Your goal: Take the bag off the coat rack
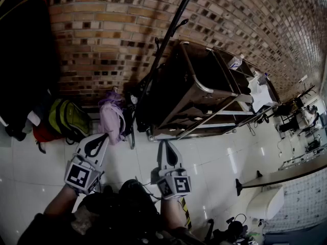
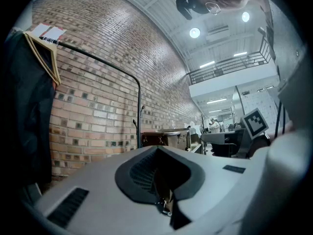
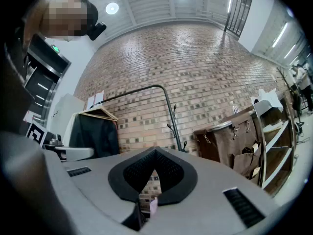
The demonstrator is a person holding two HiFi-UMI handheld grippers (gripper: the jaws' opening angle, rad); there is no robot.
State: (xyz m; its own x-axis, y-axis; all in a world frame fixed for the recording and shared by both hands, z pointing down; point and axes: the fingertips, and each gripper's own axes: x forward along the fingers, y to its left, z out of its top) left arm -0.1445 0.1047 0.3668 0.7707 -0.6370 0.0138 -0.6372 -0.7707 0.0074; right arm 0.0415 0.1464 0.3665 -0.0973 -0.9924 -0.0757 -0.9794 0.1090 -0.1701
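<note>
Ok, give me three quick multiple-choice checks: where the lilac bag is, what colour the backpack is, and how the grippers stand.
1. In the head view, the lilac bag shows:
A) on the metal cart
B) between the backpack and the coat rack's pole
C) left of the backpack

2. The backpack is mainly:
A) blue
B) white
C) green

3. The left gripper and right gripper are:
A) both shut and empty
B) both shut on the bag
C) both wide open

Answers:
1 B: the bag sits right of the backpack and left of the pole's lower end.
2 C: its panels are green-yellow.
3 A: each gripper view shows the jaw tips together with nothing between them, and both grippers are short of the bag.
</note>
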